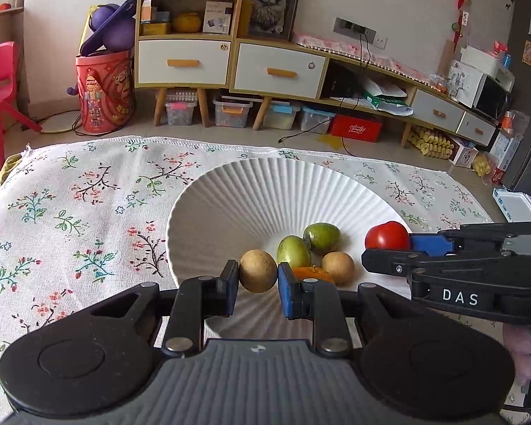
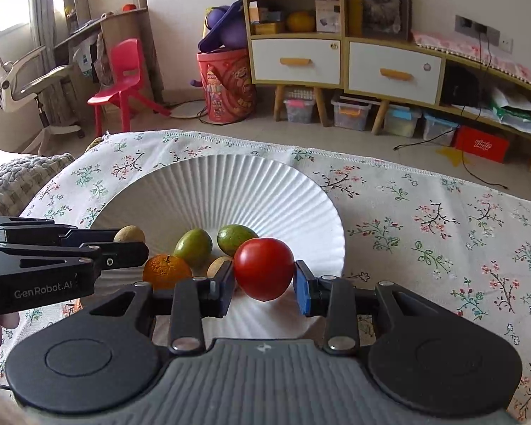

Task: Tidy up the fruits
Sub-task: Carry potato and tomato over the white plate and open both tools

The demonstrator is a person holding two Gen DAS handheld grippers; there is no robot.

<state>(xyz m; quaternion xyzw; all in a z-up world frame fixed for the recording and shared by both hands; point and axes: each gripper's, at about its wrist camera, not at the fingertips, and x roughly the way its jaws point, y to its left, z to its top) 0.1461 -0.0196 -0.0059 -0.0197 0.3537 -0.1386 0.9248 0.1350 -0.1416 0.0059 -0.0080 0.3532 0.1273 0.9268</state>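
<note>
A white ribbed plate lies on the floral cloth. It holds two green fruits, a brown fruit and an orange. My left gripper is shut on a second brown fruit, held over the plate's near part. My right gripper is shut on a red tomato, held over the plate's near right edge; it also shows in the left wrist view.
The floral cloth covers the table. Beyond it stand a shelf cabinet, storage boxes on the floor, a red bin and a red chair. A grey knitted cloth lies at the left.
</note>
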